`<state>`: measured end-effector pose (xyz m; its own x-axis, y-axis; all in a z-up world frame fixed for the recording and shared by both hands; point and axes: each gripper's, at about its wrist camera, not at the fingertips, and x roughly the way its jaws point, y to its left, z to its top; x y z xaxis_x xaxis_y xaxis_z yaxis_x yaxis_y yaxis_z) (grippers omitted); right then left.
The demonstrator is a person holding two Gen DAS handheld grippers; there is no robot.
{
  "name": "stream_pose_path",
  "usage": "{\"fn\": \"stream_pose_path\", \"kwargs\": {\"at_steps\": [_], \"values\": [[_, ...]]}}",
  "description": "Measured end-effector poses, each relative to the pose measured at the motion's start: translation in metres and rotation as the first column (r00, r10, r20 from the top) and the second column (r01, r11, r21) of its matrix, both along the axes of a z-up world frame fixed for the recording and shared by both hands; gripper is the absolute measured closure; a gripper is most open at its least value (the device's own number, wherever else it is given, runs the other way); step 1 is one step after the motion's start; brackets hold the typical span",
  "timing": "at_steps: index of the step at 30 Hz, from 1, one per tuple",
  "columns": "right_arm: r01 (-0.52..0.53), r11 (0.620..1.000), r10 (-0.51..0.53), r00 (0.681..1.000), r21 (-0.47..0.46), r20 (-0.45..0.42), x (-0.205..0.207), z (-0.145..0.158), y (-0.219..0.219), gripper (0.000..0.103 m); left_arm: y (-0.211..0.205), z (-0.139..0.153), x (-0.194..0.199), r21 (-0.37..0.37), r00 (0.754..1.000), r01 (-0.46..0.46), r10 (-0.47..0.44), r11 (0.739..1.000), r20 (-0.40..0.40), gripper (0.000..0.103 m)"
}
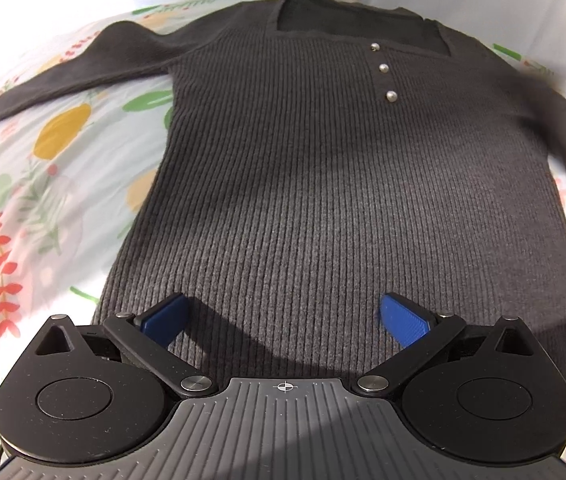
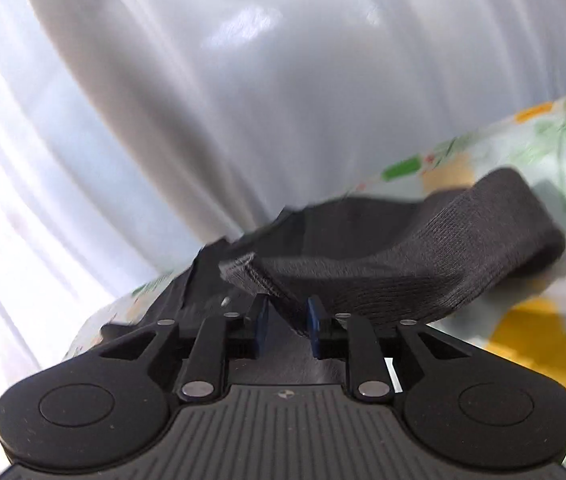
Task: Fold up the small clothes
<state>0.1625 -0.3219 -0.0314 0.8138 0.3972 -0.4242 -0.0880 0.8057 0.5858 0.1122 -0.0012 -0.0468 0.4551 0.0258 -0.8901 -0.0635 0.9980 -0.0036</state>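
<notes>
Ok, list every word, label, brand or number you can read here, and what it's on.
None: no readable text in either view.
The sweater shows no visible label, only three studs.
The sheet has a floral print only.
Each gripper body bears a small crosshair mark, not text.

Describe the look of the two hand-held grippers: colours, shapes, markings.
Both look alike. The left hand-held gripper has a matte black body with a ribbed grey centre plate, a small crosshair mark, two round black discs at the sides, black link arms with silver pivot pins, and blue textured pads. The right hand-held gripper shows the same parts, with darker blue pads.
</notes>
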Motion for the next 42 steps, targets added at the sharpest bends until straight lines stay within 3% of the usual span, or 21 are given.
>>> {"fn": "stream_pose_path", "kwargs": {"at_steps": [2,5,6,7,9,11,15,19,21,22,24,25,28,30,33,35,39,42], "values": [[-0.003,1.0,0.003,0.999,-0.004,-0.041,-0.008,-0.011,0.012,0.082,0.008,0.01,0.008,-0.109,0.999,0.009,-0.005,0.994,0.043,0.001],[0.033,0.999,-0.036,0.995,-0.033,-0.097,-0.02,-0.019,0.009,0.082,0.012,0.029,0.037,-0.312,0.995,0.045,-0.016,0.949,0.096,0.006],[0.048,0.998,-0.052,0.992,-0.035,-0.113,-0.023,-0.02,0.003,0.081,0.01,0.032,0.048,-0.375,0.995,0.06,-0.025,0.925,0.099,0.008],[0.062,0.997,-0.066,0.99,-0.037,-0.123,-0.028,-0.02,-0.001,0.081,0.006,0.033,0.062,-0.461,0.993,0.092,-0.051,0.883,0.102,0.01],[0.093,0.995,-0.097,0.986,-0.034,-0.133,-0.051,-0.021,-0.002,0.081,-0.008,0.033,0.089,-0.574,0.992,0.127,-0.092,0.809,0.09,0.025],[0.125,0.992,-0.125,0.981,-0.012,-0.149,-0.057,-0.023,-0.01,0.08,-0.024,0.029,0.109,-0.612,0.985,0.169,-0.142,0.773,0.093,0.026],[0.155,0.988,-0.15,0.974,0.014,-0.171,-0.063,-0.031,-0.011,0.08,-0.05,0.007,0.136,-0.6,0.987,0.13,-0.16,0.789,0.003,0.047],[0.162,0.986,-0.155,0.971,0.028,-0.184,-0.07,-0.034,-0.012,0.08,-0.05,-0.02,0.143,-0.686,0.986,0.025,-0.133,0.727,-0.105,0.051],[0.166,0.986,-0.157,0.969,0.033,-0.191,-0.071,-0.036,-0.013,0.08,-0.049,-0.029,0.147,-0.704,0.988,0.0,-0.11,0.71,-0.111,0.061],[0.171,0.985,-0.16,0.968,0.038,-0.196,-0.071,-0.037,-0.014,0.08,-0.05,-0.032,0.15,-0.703,0.988,-0.003,-0.108,0.711,-0.113,0.066],[0.181,0.982,-0.167,0.965,0.05,-0.204,-0.071,-0.038,-0.015,0.08,-0.054,-0.035,0.156,-0.697,0.988,0.0,-0.108,0.718,-0.112,0.092],[0.183,0.982,-0.168,0.964,0.055,-0.207,-0.071,-0.038,-0.015,0.08,-0.056,-0.038,0.16,-0.692,0.987,0.0,-0.111,0.722,-0.116,0.098],[0.188,0.981,-0.174,0.963,0.048,-0.206,-0.068,-0.038,-0.015,0.08,-0.051,-0.032,0.166,-0.688,0.988,0.024,-0.124,0.726,-0.096,0.097],[0.191,0.981,-0.18,0.963,0.037,-0.202,-0.066,-0.035,-0.014,0.08,-0.05,-0.017,0.169,-0.661,0.989,0.093,-0.143,0.744,-0.021,0.097],[0.196,0.981,-0.188,0.962,0.019,-0.197,-0.061,-0.031,-0.015,0.08,-0.04,0.01,0.174,-0.584,0.982,0.191,-0.156,0.789,0.11,0.097],[0.198,0.98,-0.192,0.961,0.007,-0.197,-0.058,-0.027,-0.015,0.079,-0.026,0.025,0.178,-0.494,0.972,0.222,-0.149,0.84,0.184,0.097],[0.186,0.982,-0.186,0.965,-0.019,-0.187,-0.046,-0.021,-0.012,0.076,0.002,0.035,0.192,-0.307,0.96,0.199,-0.123,0.931,0.25,0.097],[0.174,0.984,-0.178,0.967,-0.037,-0.181,-0.035,-0.019,-0.006,0.074,0.015,0.028,0.201,-0.148,0.953,0.159,-0.112,0.976,0.283,0.097]]}}
